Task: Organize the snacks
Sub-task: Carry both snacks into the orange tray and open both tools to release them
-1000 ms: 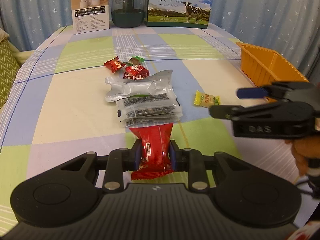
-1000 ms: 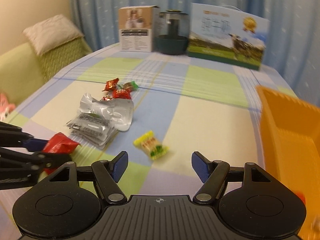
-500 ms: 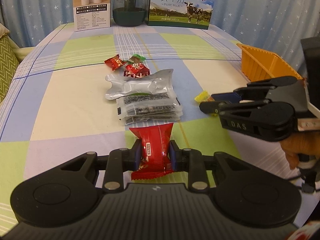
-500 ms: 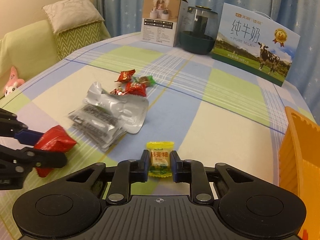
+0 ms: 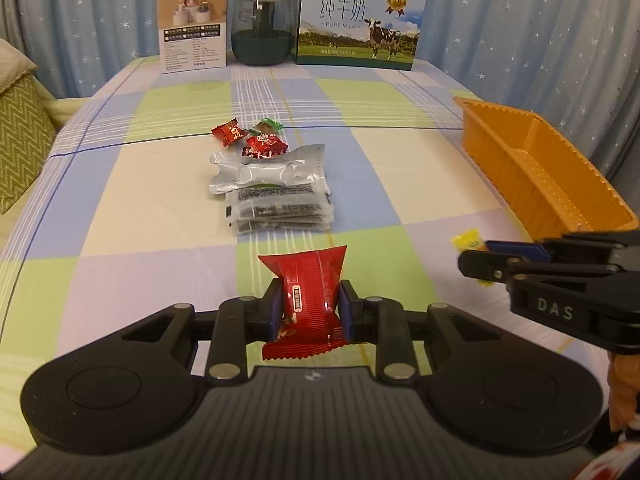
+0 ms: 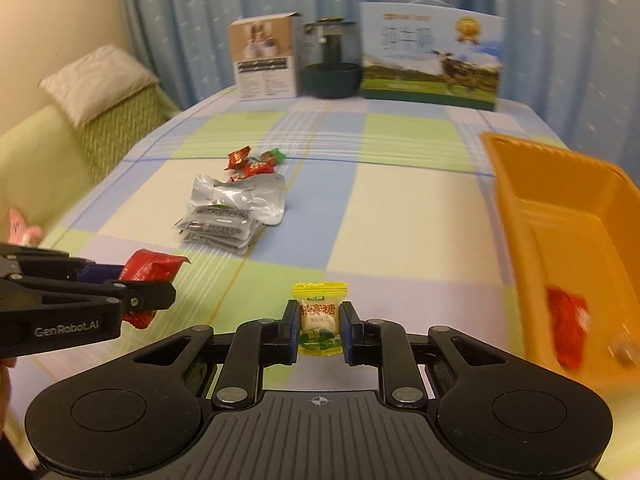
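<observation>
My left gripper [image 5: 310, 306] is shut on a red snack packet [image 5: 308, 280], held above the checked tablecloth. My right gripper [image 6: 319, 322] is shut on a small yellow candy [image 6: 319, 312], lifted off the cloth. From the left wrist view the right gripper [image 5: 476, 258] sits at the right with the yellow candy [image 5: 468, 239] poking out of it. From the right wrist view the left gripper [image 6: 160, 288] is at the left with the red packet [image 6: 150, 266]. An orange tray [image 6: 520, 184] stands to the right with a red packet [image 6: 568, 316] inside. Silver and grey sachets [image 5: 276, 196] lie mid-table.
Small red and green candies [image 5: 256, 136] lie behind the sachets. A white box [image 5: 192, 28], a dark glass jar [image 5: 262, 24] and a milk carton box [image 5: 358, 20] stand along the far edge before a blue curtain. A green sofa with a cushion [image 6: 96, 80] is left of the table.
The right gripper came over the yellow candy, closed on it and lifted it toward the orange tray. The left gripper rose a little, keeping its red packet.
</observation>
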`<state>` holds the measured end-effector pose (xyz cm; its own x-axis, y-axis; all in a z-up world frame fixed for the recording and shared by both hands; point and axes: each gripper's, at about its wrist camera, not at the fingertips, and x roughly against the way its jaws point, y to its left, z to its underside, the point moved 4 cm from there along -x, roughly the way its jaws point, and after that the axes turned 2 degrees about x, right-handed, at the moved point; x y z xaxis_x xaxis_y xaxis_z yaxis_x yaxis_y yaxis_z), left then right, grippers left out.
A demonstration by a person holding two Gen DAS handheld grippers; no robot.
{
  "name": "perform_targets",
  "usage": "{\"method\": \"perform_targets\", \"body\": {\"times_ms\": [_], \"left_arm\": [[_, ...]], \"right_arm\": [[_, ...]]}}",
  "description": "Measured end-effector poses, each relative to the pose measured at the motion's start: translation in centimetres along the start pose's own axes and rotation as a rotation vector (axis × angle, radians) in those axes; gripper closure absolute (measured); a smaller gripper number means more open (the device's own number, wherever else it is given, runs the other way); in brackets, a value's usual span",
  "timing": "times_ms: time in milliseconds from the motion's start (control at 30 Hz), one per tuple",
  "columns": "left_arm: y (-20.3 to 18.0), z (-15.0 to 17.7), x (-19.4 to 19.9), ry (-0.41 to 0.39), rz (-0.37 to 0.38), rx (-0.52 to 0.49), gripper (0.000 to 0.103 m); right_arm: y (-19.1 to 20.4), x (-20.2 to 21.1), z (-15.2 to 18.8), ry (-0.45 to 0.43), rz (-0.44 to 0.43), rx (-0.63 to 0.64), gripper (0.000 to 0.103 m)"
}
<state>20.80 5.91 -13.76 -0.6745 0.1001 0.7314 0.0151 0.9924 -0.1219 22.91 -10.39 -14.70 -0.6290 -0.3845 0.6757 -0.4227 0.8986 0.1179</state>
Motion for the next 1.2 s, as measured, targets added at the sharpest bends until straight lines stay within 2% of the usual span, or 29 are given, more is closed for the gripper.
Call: {"method": "perform_targets", "body": {"times_ms": [233,600,1200], "left_arm": [[-2.8,1.1,4.0,-0.02,0.016,0.031,0.078],[-7.7,1.5,7.7,-0.046,0.041,-0.019,0.078],[-13.9,0.6,8.8,-0.054,0.115,-0.094,0.078]], "right_arm": [[-0.8,5.6,1.6,-0.024,0.043,-0.092,0.082],[-2.9,11.6,3.0,-0.051,0.103,-0.148,0.082],[-6.9,16.4,3.6,-0.104,0.175,-0.214,0.082]]}}
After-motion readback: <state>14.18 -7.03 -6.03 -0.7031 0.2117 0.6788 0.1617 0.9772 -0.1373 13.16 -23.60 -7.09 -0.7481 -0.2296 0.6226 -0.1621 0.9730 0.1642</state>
